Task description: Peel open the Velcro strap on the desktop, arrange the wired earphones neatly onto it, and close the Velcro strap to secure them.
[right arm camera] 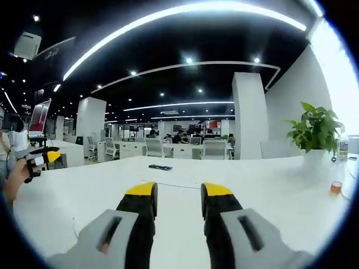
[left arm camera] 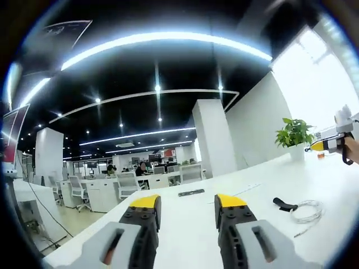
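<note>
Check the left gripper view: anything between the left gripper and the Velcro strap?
Nothing: in the left gripper view, bare white desk separates the left gripper from the Velcro strap; the earphones lie just beyond it.

On the white table (left arm camera: 185, 224), a black Velcro strap (left arm camera: 285, 204) is lying flat near the right edge. Just beside it, toward that same edge, the white wired earphones (left arm camera: 305, 212) are resting in a loose coil, apparently touching the strap's end.
</note>
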`<state>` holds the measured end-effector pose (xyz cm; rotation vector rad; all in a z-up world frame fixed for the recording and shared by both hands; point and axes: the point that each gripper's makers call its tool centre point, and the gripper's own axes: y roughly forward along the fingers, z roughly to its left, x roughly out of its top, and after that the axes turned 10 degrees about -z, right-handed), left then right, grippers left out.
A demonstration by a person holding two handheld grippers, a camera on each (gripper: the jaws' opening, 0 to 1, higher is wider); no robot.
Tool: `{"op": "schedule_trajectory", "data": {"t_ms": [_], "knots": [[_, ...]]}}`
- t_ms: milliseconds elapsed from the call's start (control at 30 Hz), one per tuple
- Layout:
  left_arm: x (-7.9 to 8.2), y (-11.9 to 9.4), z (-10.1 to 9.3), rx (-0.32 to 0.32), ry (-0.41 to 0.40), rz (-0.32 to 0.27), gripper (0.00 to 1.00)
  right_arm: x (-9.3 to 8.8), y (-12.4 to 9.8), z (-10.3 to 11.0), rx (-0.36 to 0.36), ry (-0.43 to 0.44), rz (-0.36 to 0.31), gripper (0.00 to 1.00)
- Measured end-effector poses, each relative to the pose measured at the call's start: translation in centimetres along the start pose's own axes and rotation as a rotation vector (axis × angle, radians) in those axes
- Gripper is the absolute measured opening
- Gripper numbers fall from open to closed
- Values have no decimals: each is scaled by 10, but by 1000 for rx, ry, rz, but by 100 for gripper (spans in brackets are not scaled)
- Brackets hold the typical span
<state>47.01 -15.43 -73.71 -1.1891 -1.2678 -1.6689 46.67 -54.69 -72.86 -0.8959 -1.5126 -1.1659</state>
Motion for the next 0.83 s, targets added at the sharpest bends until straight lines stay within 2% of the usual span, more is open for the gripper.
{"op": "schedule_trajectory", "data": {"t_ms": [433,833], "knots": [[-11,0,-10,-32,-3,38,42,-7,-1,1,8,33,15,32],[-12,0,-10,-37,-4,43,42,-10,-1,0,3,54,24,32]]}}
